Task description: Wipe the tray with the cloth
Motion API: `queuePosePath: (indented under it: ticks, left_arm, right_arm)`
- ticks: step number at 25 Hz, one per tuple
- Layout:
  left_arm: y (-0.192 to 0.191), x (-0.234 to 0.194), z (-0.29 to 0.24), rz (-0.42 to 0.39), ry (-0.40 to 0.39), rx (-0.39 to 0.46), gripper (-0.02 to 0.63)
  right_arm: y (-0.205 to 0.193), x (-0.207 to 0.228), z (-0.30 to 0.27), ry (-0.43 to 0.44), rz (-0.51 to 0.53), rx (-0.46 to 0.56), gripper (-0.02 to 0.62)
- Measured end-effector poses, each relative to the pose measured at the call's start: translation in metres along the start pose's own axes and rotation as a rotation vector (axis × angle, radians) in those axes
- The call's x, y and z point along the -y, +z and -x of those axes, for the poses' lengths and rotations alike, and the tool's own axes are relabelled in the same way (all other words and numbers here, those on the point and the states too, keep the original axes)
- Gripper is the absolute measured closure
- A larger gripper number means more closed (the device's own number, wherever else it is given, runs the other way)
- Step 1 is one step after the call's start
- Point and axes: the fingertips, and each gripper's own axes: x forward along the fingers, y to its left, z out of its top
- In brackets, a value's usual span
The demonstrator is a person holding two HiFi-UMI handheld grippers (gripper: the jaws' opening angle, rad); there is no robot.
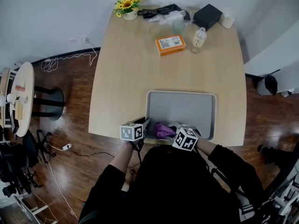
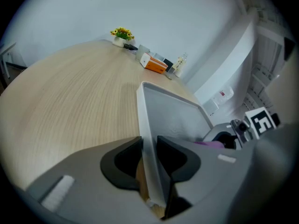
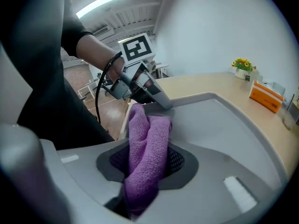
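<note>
Pinched cloth [image 3: 148,134] in right hand-held gripper [image 3: 149,164] at tray's [image 1: 184,108] near-left corner, its length stretching rightward. Clamped left hand-held gripper [image 2: 149,158] on rim [image 2: 144,118].

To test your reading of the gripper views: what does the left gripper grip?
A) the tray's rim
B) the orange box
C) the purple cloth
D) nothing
A: the left gripper view shows the left gripper closed on the rim of the tray; the cloth is in the right gripper.

Tray [image 1: 187,107] near corner hidden behind left gripper [image 1: 145,124], orange box [image 1: 170,45] print unreadable
</note>
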Motion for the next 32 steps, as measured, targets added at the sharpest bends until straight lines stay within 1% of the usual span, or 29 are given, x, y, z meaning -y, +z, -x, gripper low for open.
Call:
queuePosePath:
  ticks: [2, 6, 9, 11, 14, 19, 22, 24, 29, 32]
  left_arm:
    - [0.000, 0.001, -0.001, -0.004, 0.001, -0.001, 0.518]
    - [0.002, 0.002, -0.001, 0.006, 0.010, 0.006, 0.518]
    - [0.002, 0.001, 0.000, 0.016, 0.009, 0.010, 0.518]
    - [0.002, 0.001, 0.000, 0.013, 0.006, 0.008, 0.518]
    - [0.002, 0.001, 0.000, 0.008, 0.003, 0.004, 0.518]
    - [0.001, -0.002, 0.000, 0.001, 0.003, -0.005, 0.518]
    - [0.001, -0.001, 0.000, -0.006, 0.003, -0.011, 0.518]
    - [0.001, -0.002, 0.000, -0.011, 0.003, -0.013, 0.518]
    - [0.001, -0.003, 0.002, -0.009, 0.005, -0.013, 0.517]
    - [-0.001, -0.003, 0.001, -0.005, 0.013, -0.008, 0.517]
  right_arm:
    - [0.000, 0.028, 0.004, -0.029, 0.002, 0.002, 0.471]
    - [0.002, 0.110, 0.018, -0.130, -0.069, 0.001, 0.471]
    - [0.006, 0.159, 0.029, -0.190, -0.089, -0.023, 0.471]
    - [0.007, 0.179, 0.033, -0.213, -0.090, -0.034, 0.471]
    - [0.008, 0.190, 0.034, -0.219, -0.084, -0.026, 0.472]
    - [0.007, 0.188, 0.033, -0.229, -0.111, -0.010, 0.471]
    - [0.006, 0.173, 0.034, -0.212, -0.100, -0.004, 0.471]
    - [0.001, 0.148, 0.034, -0.186, -0.085, -0.011, 0.471]
    - [-0.014, 0.068, 0.033, -0.100, -0.027, -0.014, 0.471]
    - [-0.027, 0.023, 0.032, -0.047, -0.023, -0.009, 0.471]
